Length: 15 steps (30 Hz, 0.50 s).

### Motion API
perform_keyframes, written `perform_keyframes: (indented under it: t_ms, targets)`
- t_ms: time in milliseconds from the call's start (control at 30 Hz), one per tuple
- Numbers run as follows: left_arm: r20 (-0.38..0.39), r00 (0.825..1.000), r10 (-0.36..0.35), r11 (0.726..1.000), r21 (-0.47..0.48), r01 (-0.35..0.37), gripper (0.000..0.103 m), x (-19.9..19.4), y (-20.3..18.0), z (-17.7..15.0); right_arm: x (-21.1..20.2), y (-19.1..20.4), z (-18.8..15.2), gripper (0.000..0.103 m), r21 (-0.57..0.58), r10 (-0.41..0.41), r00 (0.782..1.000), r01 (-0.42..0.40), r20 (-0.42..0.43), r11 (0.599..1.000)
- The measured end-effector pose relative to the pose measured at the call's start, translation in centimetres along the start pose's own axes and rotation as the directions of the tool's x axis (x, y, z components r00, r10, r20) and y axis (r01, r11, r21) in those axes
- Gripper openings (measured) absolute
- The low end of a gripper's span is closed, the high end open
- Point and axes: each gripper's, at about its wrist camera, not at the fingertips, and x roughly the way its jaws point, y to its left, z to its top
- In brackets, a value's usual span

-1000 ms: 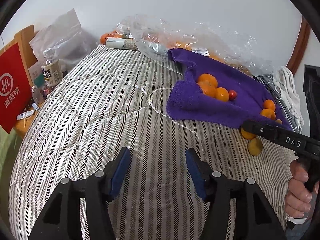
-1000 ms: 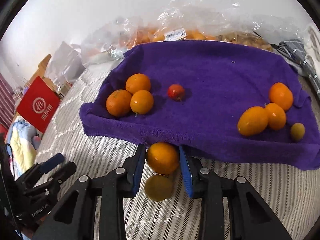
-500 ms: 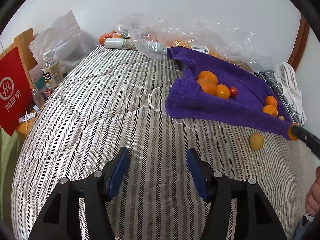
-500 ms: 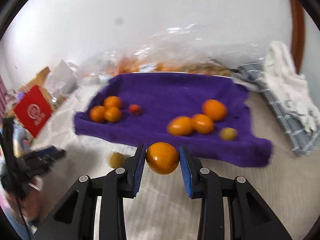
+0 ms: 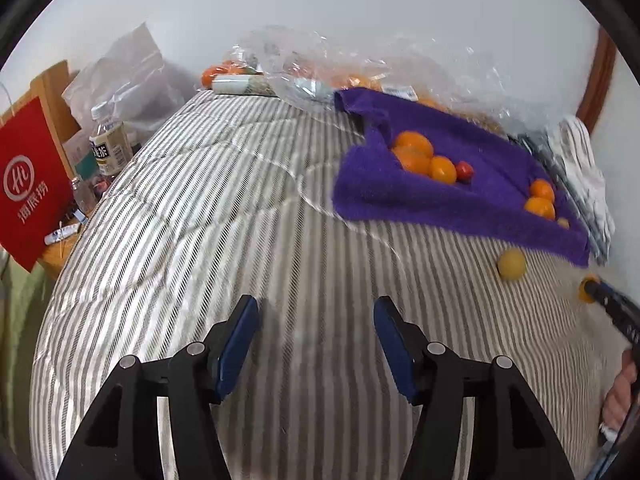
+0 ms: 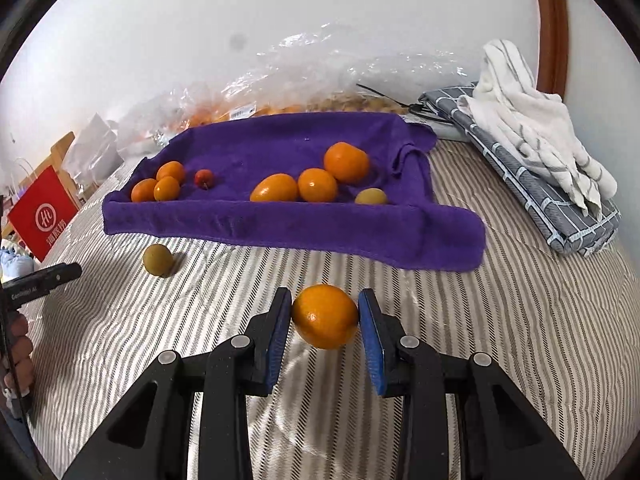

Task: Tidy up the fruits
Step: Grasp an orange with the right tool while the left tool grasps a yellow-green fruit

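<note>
Fruits lie scattered over a striped bed (image 6: 520, 320), most of them on a purple towel (image 6: 288, 228) spread near the bed's far edge. Going left to right across the right wrist view: the left gripper (image 6: 68, 270) enters at the left edge of the bed, held by a hand (image 6: 18, 354); in its own view its blue pads (image 5: 236, 344) stand spread apart over bare striped cover, with nothing between them. Just beside the towel's near left corner, a greenish-yellow fruit (image 6: 158, 260) sits alone on the bed. On the towel's left part three small oranges (image 6: 162, 184) cluster, touching, with a small red fruit (image 6: 204, 178) just to their right. Toward the towel's right part three more oranges (image 6: 310, 180) sit in a row, with a pale yellow-green fruit (image 6: 371, 197) at their right. In front of the towel's near edge, the right gripper (image 6: 324, 318) pinches an orange (image 6: 325, 316) between its blue pads, above the bed cover. At the bed's far right corner, a white striped cloth (image 6: 532, 120) lies on a folded grey checked cloth (image 6: 560, 208). Clear plastic bags (image 6: 320, 80) line the far edge against the wall.
</note>
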Motion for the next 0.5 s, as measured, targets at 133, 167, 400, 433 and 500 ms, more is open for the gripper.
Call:
perform_keyframes:
  t_ms: [133,167,400,433,500]
  targets:
    - [-0.035,0.997,-0.070,0.996,0.047,0.072,0.057,-1.0,-2.7,-0.5,-0.3,-0.9,-0.3,0.034,0.044,0.024,1.000,-0.024,0.001,0.999]
    - [-0.040,0.995,-0.088,0.994,0.059,0.090,0.057,-1.2,-3.5,-0.4,-0.5,-1.2,-0.3,0.034,0.059,0.034,0.999,-0.034,0.009,0.998]
    - [-0.030,0.987,-0.156,0.974,0.160,0.159,0.057,-1.7,-9.5,1.5,-0.6,-2.4,-0.6,0.034,0.121,0.065,0.998,-0.066,0.011,0.990]
    - [-0.037,0.988,-0.152,0.974,0.167,0.156,0.057,-1.1,-10.3,1.8,-0.7,-2.4,-0.7,0.034,0.124,0.070,0.997,-0.071,0.014,0.990]
    - [-0.052,0.985,-0.166,0.971,0.166,0.173,0.057,0.2,-11.1,2.2,-0.6,-2.4,-0.7,0.034,0.122,0.070,0.997,-0.071,0.011,0.990]
